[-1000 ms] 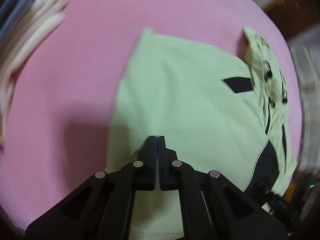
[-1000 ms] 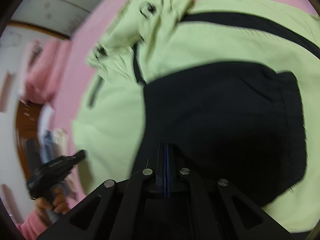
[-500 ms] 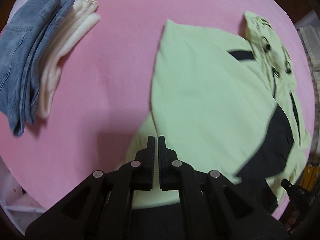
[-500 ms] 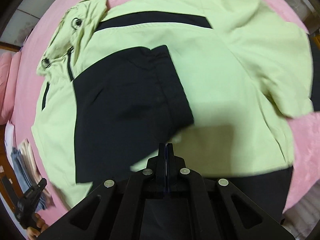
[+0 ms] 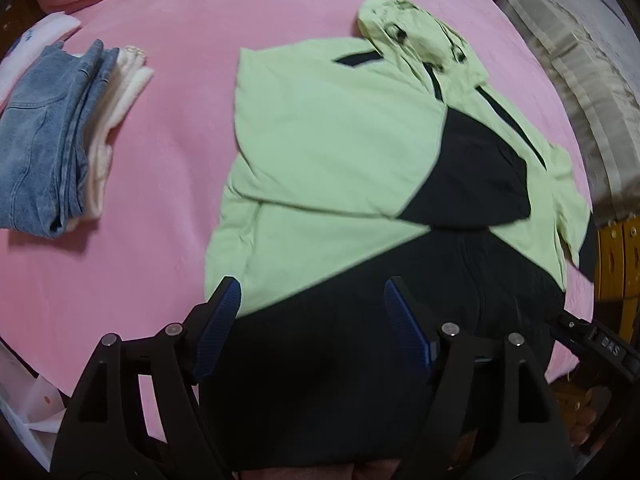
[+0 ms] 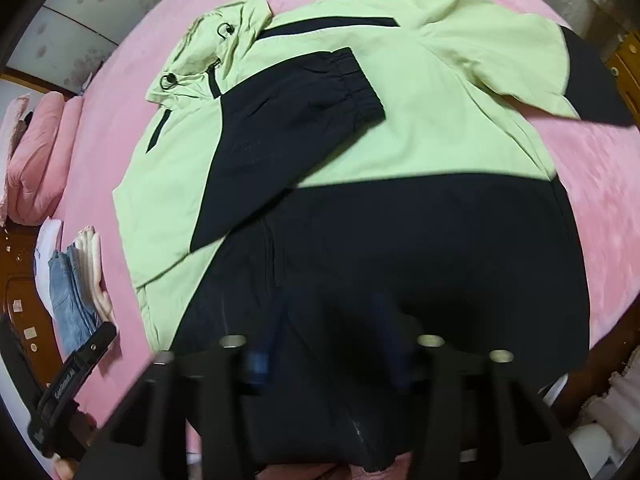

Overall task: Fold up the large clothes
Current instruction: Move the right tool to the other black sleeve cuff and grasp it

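The jacket (image 5: 332,152), pale green with black panels, lies spread on the pink bed (image 5: 176,92), hood (image 5: 416,36) towards the far edge. One sleeve is folded across the chest, its black cuff (image 6: 352,80) resting on the green front; the other sleeve (image 6: 532,68) lies out to the side, not yet folded in. The black lower hem is nearest both cameras.

The left hand-held gripper (image 5: 312,320) hangs above the hem with its blue pads wide apart, and nothing is between them. The right hand-held gripper (image 6: 332,340) is blurred in its own view, but its fingers also stand clearly apart with no cloth pinched. Both sets of jaws have just been opening, so the jacket lies free on the bed.

A stack of folded clothes (image 5: 60,140), jeans over pale items, sits well apart to the jacket's side, and pink bedding (image 6: 36,152) is bunched beyond the bed's end.

The likely risks from here: the fabric looks thin and slick, so the folded sleeve may slide off the chest once the body is lifted or turned. The outstretched sleeve, if left out, would trail and spoil the next fold. A grip on the hem that catches only the top layer would pull the front open along the zip rather than carry the whole garment.
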Demonstrator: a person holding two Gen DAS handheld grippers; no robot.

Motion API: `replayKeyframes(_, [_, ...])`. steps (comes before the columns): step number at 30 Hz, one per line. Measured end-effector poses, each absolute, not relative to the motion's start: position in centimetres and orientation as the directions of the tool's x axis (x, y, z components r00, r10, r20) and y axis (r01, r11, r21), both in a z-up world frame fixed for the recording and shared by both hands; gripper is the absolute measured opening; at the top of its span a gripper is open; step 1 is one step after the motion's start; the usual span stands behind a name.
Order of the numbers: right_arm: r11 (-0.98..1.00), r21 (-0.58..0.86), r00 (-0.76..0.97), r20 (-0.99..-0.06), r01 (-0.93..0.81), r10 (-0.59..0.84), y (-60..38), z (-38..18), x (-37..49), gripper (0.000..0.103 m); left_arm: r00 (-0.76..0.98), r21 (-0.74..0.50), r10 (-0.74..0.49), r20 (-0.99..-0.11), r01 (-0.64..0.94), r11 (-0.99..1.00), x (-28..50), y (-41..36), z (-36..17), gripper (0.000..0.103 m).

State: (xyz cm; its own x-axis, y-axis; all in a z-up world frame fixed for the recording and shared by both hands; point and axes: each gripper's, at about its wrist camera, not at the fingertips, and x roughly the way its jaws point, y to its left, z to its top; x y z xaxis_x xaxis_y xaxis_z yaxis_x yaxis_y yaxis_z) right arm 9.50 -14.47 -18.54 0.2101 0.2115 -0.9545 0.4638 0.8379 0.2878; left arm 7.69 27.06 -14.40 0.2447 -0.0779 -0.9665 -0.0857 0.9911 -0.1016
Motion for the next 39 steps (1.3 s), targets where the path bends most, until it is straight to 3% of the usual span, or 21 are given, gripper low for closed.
replayKeyframes(1, [0.827,0.289,0.225,-0.953,0.483,0.202,-14.2,-18.3,8.0,0.076,0.228,-0.105,-0.085,-0.97,-0.077,0.992,7.3,26.6,-14.6,0.074])
replayKeyframes(7, [0.741,0.309,0.18,-0.951,0.596,0.251,-14.1,-19.6,2.6,0.076,0.121,-0.031,-0.035,-0.992,0.034,0.999,6.7,22.7,-17.6,0.074])
replayKeyframes(11, [0.659,0.347,0.204,-0.936,0.668,0.286,-15.9,-20.3,-0.4,0.083,0.12,0.026,0.012,-0.993,0.118,0.993,5.8,19.6,-17.1,0.074])
replayKeyframes(18, [0.618,0.381,0.254,-0.923,0.688,0.288,-21.9,-20.5,-4.4,0.086,0.169,0.153,0.125,-0.978,0.164,0.975,3.6,13.3,-16.2,0.074])
replayKeyframes(29, [0.668,0.544,0.341,-0.839,0.507,0.424,-38.3,-19.3,-5.2,0.086,0.12,0.15,0.141,-0.983,0.077,0.986,1.0,-2.3,-16.2,0.074])
replayKeyframes(39, [0.434,0.638,0.479,-0.768,0.637,0.425,-55.8,-21.2,-6.8,0.086,0.14,0.167,0.135,-0.981,0.247,0.954,4.0,-18.2,-14.4,0.074])
